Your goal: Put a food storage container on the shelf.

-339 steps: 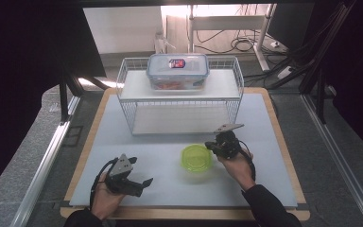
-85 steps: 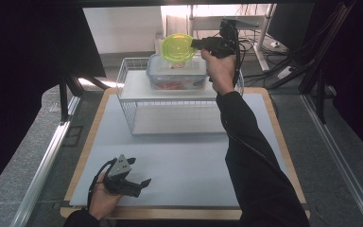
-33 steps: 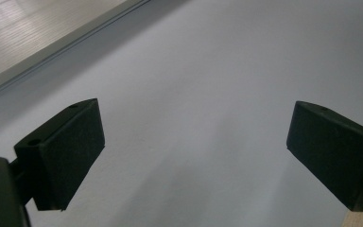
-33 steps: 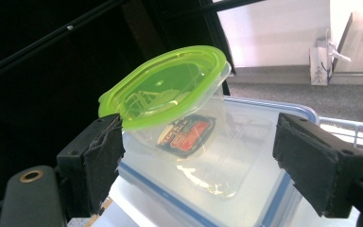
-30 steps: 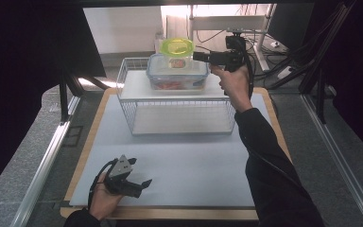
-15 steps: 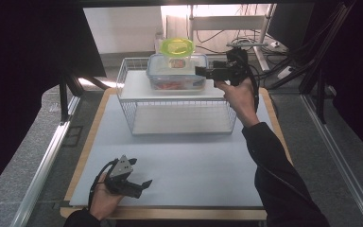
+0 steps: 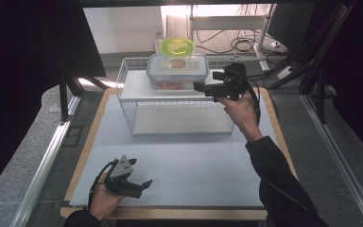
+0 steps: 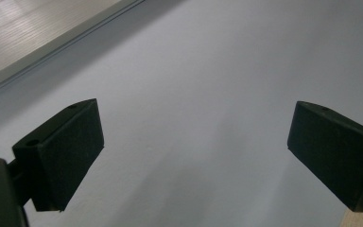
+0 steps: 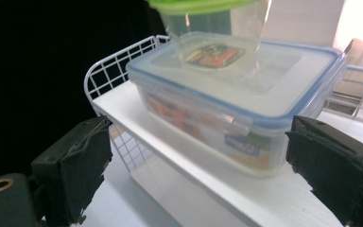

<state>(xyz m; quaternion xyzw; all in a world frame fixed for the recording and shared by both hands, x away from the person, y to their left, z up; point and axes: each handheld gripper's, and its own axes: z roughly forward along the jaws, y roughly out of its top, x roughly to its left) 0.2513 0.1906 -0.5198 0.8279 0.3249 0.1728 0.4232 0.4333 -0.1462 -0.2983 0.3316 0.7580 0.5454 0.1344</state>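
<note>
Green-lidded cup [image 7: 177, 48] atop box [image 7: 177, 72] | right gripper [image 7: 199, 86] fingers apart, empty

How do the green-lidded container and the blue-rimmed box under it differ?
The green-lidded container is round and small; the blue-rimmed box is rectangular and bigger. The container stands on the box's lid; the box rests on the wire rack's white shelf. The box holds orange-red contents; the container's are unclear. Both have clear walls.

Prob lab/test rig: framed table [image 7: 179, 163], dark screens, cable tangle [image 7: 238, 45], monitor [image 7: 290, 21] behind.
</note>
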